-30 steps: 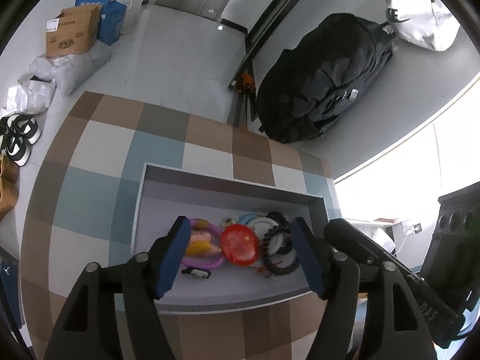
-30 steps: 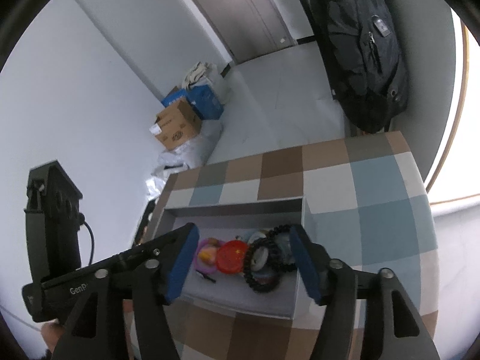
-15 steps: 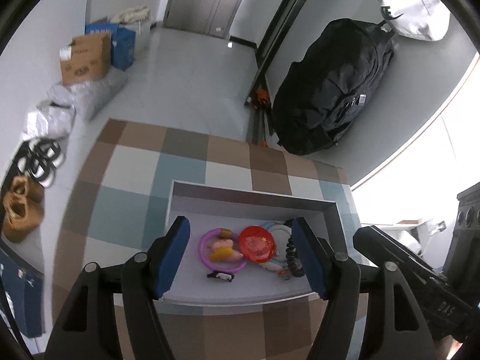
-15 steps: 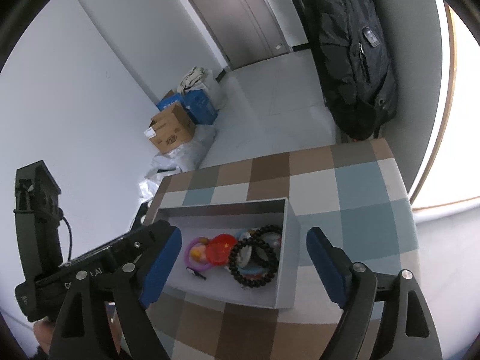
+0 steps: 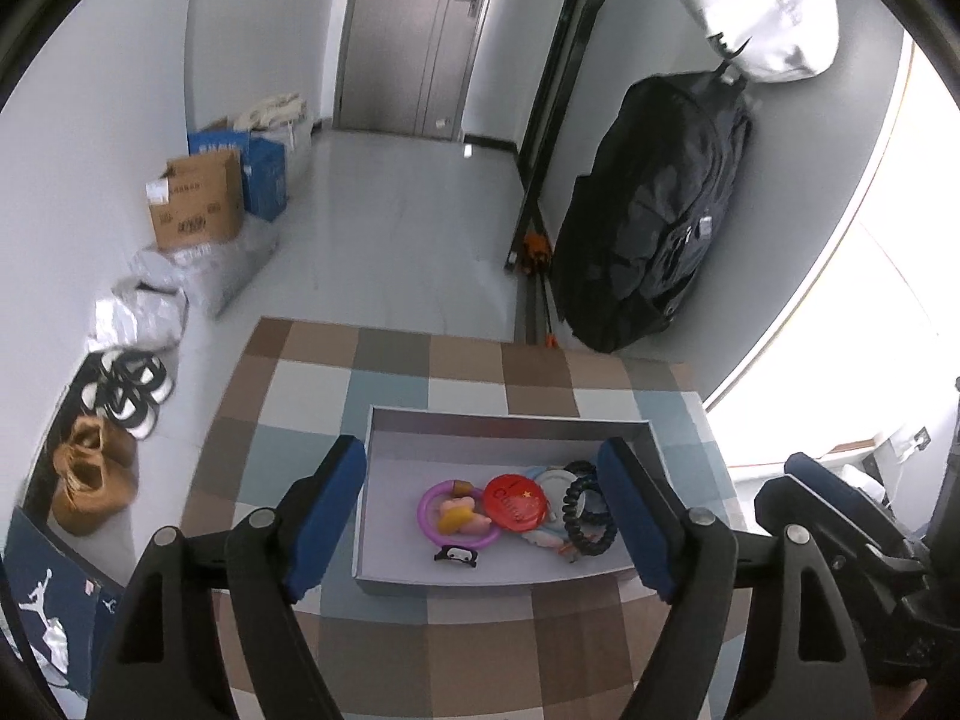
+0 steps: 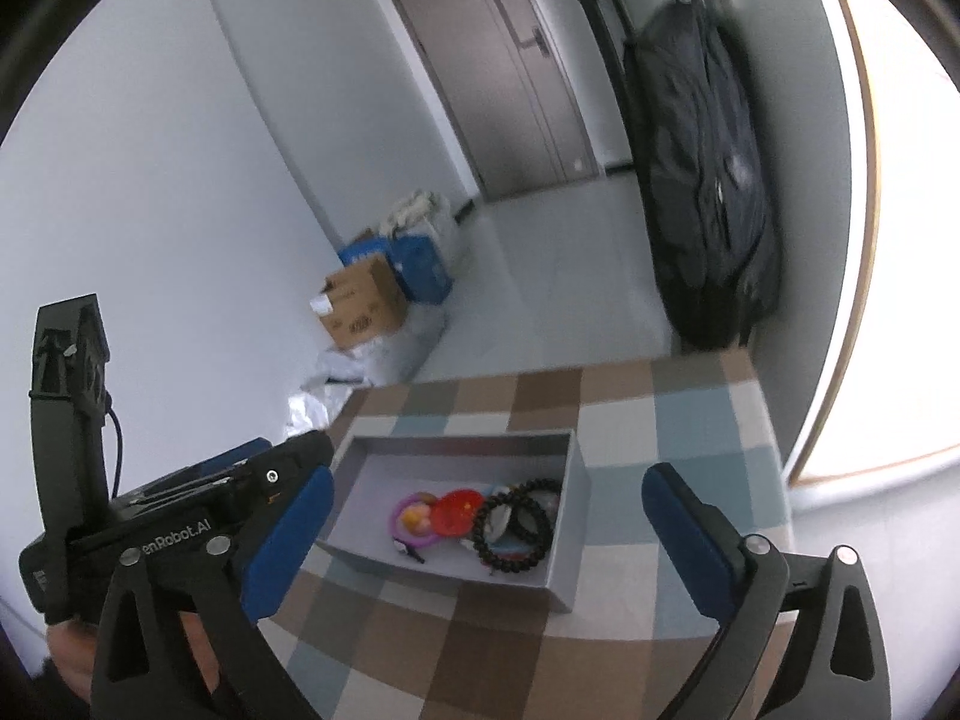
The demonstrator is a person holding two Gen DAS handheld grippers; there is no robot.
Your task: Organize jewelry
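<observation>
Both tools opening, empty; grey box [image 5: 507, 420] holds beaded bracelets [image 6: 511, 525], red disc [image 5: 516, 501].

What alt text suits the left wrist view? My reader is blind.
Shallow grey cardboard tray on a checked brown-and-blue tablecloth holds a purple plastic ring, round red badge and black beaded bracelet, below the empty, opening left gripper.

A table [image 5: 480, 648] covered in a checked cloth of brown, tan, pale blue and white squares carries a single item: a shallow grey open box [image 5: 510, 420], rectangular, lying flat near the middle of the cloth. In the right wrist view the same box [image 6: 564, 591] lies with one corner turned toward 5 o'clock. The cloth around the box is bare on every side, out to the table's far edge at 12 o'clock
</observation>
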